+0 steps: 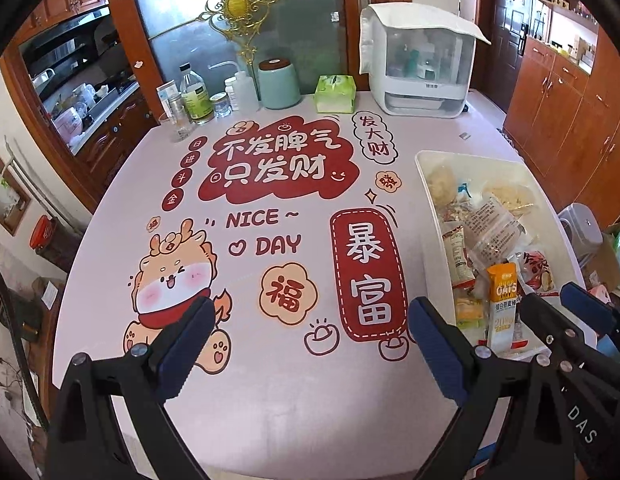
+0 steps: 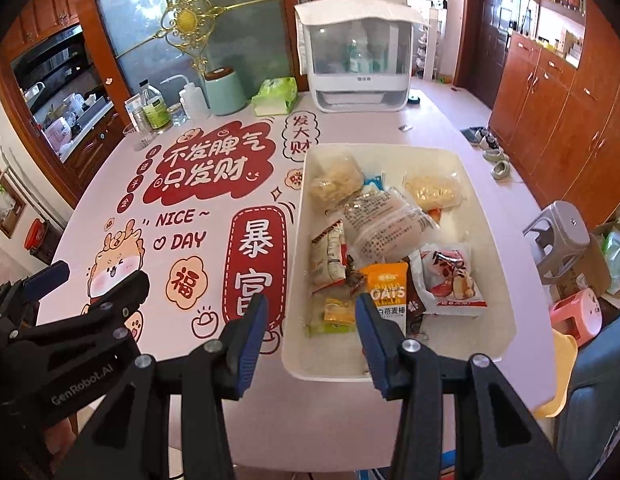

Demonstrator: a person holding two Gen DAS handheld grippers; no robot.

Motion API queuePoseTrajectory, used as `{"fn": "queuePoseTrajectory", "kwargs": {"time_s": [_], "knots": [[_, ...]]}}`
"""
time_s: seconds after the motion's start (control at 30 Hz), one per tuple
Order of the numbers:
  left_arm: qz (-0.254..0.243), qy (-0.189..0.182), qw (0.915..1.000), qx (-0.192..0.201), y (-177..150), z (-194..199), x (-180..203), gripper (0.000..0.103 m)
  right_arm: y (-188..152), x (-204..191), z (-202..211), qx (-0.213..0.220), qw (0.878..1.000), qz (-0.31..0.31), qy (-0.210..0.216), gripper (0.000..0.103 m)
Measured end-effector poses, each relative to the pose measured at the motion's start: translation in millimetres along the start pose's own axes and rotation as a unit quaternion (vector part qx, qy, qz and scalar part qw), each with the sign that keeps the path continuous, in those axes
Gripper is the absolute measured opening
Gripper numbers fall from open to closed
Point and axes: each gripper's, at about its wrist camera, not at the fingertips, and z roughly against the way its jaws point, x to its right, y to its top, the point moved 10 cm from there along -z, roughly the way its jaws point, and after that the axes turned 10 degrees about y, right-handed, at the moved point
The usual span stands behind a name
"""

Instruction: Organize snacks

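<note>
The white tray (image 2: 486,200) sits on the right half of the tabletop (image 2: 330,412), filled with snack packets lying loose on one another. An orange oat bar packet (image 2: 384,284) lies at the tray's near end, a red-and-white snack bag (image 2: 452,276) just beside it at 3 o'clock, a clear printed bag (image 2: 384,224) at its 12 o'clock, and two pale puffed-snack bags (image 2: 336,180) at the far end. The right gripper (image 2: 312,334) hovers over the tray's near left corner, jaws spread and empty, one finger outside the rim, the other above the oat bar packet. The left gripper (image 1: 308,344) hangs at the tray's 9 o'clock over the printed tablecloth, jaws spread wide, holding nothing. At the tabletop's far edge stand a white dish cabinet (image 2: 356,56), a green tissue pack (image 2: 276,96), a mint canister (image 2: 226,90) and several bottles (image 2: 154,106).
</note>
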Motion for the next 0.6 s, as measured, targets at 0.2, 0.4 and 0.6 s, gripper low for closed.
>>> {"fn": "queuePoseTrajectory", "kwargs": {"time_s": [0.2,0.4,0.6], "knots": [[0.003,-0.001,1.0,-0.001,-2.6,1.2,-4.0,0.096,0.0,-13.8,7.7,0.011,1.0,0.007,-0.008,0.054],[0.008,-0.004,1.0,-0.002,-6.9,5.8,-12.0,0.096,-2.3,-23.6,11.2,0.016,1.0,0.014,-0.012,0.054],[0.008,-0.004,1.0,-0.001,-7.5,5.9,-15.1,0.096,-3.7,-28.8,12.5,0.017,1.0,0.018,-0.015,0.054]]}}
